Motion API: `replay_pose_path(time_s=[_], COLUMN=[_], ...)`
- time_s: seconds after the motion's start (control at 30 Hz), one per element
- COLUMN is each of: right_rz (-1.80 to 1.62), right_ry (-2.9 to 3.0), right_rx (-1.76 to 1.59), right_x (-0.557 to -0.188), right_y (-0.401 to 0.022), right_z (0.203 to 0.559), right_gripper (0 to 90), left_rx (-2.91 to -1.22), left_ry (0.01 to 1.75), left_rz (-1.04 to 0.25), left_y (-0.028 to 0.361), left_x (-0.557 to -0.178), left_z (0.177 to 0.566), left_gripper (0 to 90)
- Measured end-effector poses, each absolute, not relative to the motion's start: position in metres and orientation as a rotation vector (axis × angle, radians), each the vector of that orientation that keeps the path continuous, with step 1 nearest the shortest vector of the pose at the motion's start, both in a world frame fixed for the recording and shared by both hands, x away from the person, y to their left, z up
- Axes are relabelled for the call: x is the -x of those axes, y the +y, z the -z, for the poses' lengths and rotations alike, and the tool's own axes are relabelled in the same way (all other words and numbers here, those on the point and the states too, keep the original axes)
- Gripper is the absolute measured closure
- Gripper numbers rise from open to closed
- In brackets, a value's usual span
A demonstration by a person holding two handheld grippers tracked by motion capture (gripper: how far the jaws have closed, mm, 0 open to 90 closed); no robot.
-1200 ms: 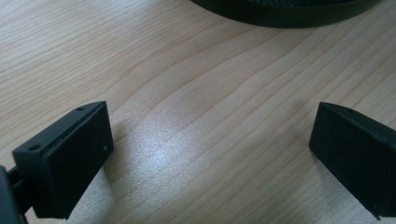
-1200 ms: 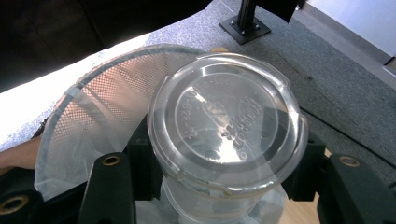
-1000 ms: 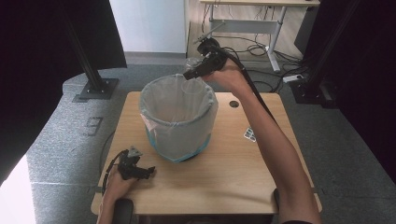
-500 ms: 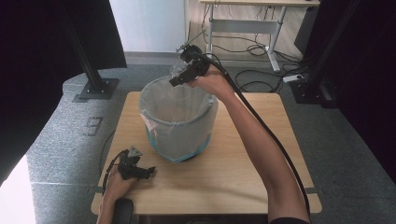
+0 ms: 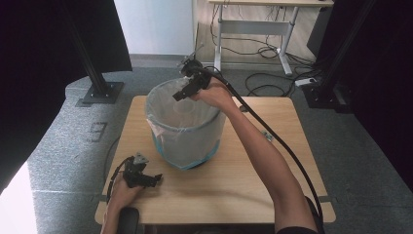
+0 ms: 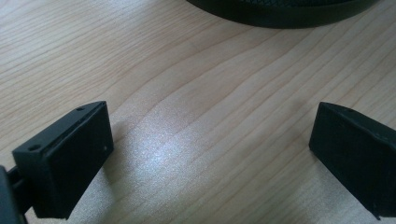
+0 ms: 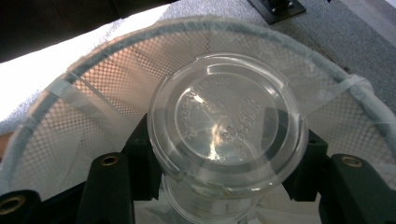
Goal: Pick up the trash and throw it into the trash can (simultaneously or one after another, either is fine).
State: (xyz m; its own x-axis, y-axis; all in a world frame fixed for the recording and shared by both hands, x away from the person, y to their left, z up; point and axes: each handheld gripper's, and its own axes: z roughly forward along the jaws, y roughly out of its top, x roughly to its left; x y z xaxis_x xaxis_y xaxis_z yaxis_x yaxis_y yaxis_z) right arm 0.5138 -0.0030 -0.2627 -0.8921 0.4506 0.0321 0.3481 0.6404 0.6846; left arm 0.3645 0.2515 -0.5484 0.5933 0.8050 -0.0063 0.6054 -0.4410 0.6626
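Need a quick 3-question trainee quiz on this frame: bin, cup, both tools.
1. True or false: the right tool grips a clear cup.
2. What is below the cup? A) the bare table B) the lined mesh bin C) the floor
3. How do the left tool's jaws stand, and what lies between them?

Key
1. True: the jaws press on the cup's sides.
2. B: the right gripper view shows the bin's mesh wall and liner behind the cup.
3. Wide open, low over the wooden table, nothing between them.
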Motion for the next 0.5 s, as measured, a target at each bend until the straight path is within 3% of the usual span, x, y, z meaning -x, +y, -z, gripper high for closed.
replay_pose_path(time_s=[0.03, 0.23, 0.5], right_rz=[-1.078, -1.053, -1.062], right_ry=[2.718, 2.734, 2.734], right_rx=[-0.661, -0.624, -0.594], right_x=[-0.5141, -0.5138, -0.5113], right_y=[-0.0028, -0.0011, -0.0075], right_z=[0.2646, 0.2713, 0.2685], right_gripper=[40.4, 14.1, 12.3], left_rx=[-2.195, -2.195, -2.195], left_ry=[1.112, 1.112, 1.112], left_rz=[-0.413, -0.413, -0.413], left_y=[0.2515, 0.2515, 0.2514], left_x=[-0.3645, -0.3645, -0.3645], left_z=[0.5484, 0.5484, 0.5484], left_gripper=[0.0, 0.0, 0.0])
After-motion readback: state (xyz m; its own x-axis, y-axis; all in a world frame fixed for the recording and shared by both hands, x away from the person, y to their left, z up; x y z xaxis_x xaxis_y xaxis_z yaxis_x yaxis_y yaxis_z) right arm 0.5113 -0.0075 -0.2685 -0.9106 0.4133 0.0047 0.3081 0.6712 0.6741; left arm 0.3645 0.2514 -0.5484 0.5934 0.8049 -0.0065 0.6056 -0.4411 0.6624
